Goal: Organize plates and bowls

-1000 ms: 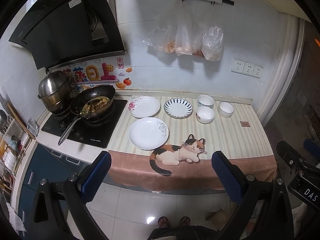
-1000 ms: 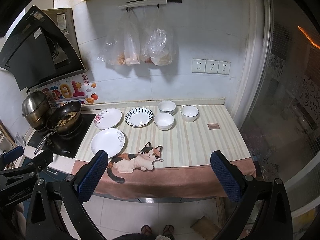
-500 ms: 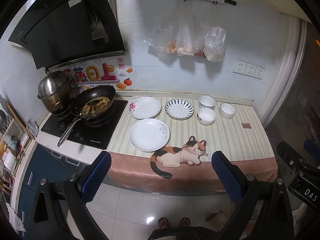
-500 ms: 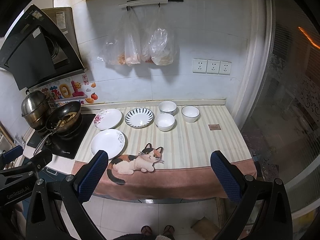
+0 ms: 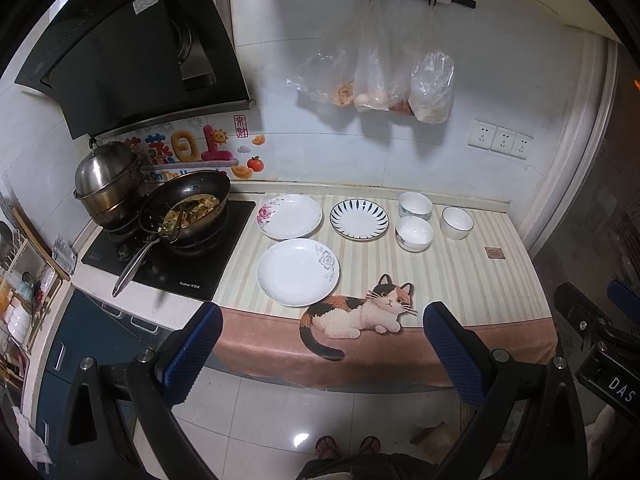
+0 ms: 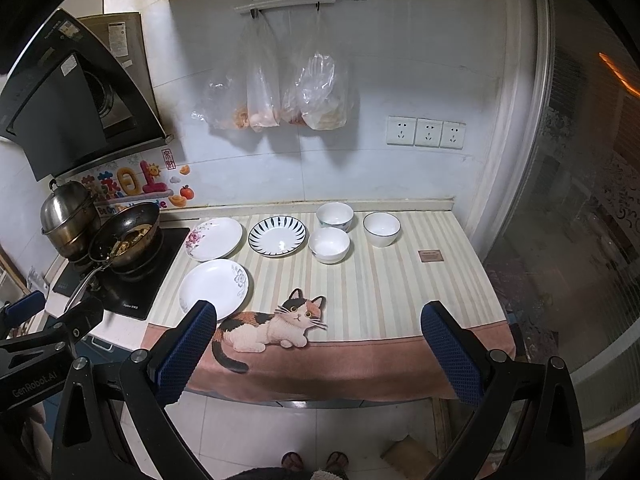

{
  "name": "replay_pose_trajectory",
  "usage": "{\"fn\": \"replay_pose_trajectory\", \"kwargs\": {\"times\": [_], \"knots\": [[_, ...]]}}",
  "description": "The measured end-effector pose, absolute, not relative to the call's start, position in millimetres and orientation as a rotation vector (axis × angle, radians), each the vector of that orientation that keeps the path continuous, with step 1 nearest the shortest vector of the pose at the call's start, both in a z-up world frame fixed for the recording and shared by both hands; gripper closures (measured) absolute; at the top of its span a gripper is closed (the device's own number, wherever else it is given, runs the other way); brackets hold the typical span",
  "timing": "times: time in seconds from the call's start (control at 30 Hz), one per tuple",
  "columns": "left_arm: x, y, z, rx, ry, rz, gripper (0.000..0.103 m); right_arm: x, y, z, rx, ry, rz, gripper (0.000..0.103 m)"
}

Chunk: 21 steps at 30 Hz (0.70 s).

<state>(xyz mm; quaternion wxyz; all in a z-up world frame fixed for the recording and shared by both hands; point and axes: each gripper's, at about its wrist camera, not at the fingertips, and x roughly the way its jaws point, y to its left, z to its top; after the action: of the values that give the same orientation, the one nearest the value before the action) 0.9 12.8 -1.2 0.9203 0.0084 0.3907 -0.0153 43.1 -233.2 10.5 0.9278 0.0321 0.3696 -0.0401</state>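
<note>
Three plates lie on the striped counter cloth: a white plate with a grey flower (image 5: 297, 272) (image 6: 214, 290) nearest, a pink-flower plate (image 5: 291, 216) (image 6: 214, 238) behind it, and a blue-striped plate (image 5: 359, 219) (image 6: 277, 236) to the right. Three white bowls (image 5: 414, 233) (image 6: 329, 244) stand right of the plates, a blue-patterned bowl (image 5: 415, 205) (image 6: 335, 216) behind and a dark-rimmed bowl (image 5: 456, 223) (image 6: 381, 229) furthest right. My left gripper (image 5: 320, 352) and right gripper (image 6: 318, 350) are both open and empty, held back from the counter above the floor.
A hob (image 5: 168, 256) at the left carries a frying pan with food (image 5: 188, 210) and a steel pot (image 5: 108, 184). Plastic bags (image 5: 380, 76) hang on the wall. A small brown square (image 5: 493, 252) lies at the cloth's right. A glass door (image 6: 580, 200) stands at the right.
Both views have shifted slightly; the counter sits a little lower in frame. The plates and bowls have not moved and both grippers stay open.
</note>
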Motion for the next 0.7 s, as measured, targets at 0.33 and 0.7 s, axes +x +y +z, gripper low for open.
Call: {"fn": "replay_pose_trajectory", "kwargs": {"times": [0.33,0.7], "knots": [[2,12,-2,0.018,0.805,-0.033,0.0,52,-235,5,0.067,0.761,-0.083,0.0],[28,28,-14,0.029,0.743,0.001,0.0,74,-233,-19,0.144,0.722,-0.013,0.0]]}}
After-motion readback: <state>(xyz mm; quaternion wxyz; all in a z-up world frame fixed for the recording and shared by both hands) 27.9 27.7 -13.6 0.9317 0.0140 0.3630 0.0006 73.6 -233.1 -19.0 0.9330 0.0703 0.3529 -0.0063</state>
